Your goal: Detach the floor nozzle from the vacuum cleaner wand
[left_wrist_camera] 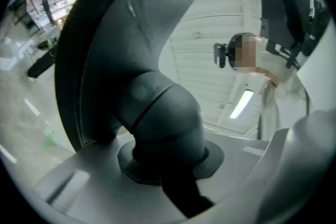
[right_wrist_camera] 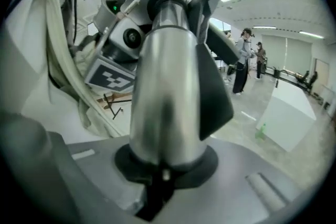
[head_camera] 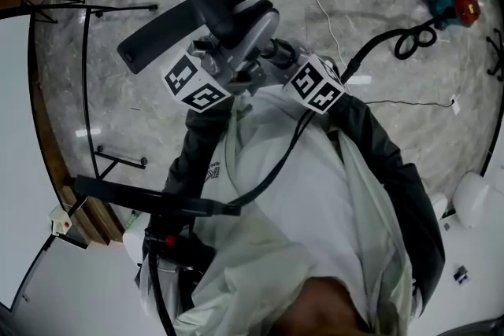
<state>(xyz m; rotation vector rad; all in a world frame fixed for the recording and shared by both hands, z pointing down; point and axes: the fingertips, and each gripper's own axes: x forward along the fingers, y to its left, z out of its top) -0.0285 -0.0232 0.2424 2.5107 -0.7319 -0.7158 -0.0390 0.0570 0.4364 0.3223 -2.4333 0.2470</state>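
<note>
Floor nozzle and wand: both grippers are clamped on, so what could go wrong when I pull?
1. The wand is smooth, shiny metal; the right gripper may slip along it.
2. The left gripper holds the floor nozzle only by its jointed neck, so the head may swing or drop once it releases.

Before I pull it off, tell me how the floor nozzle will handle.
The floor nozzle looks like rigid moulded plastic, so it is probably stiff and light. Its jointed neck, gripped by the left gripper, may let it swing.
</note>
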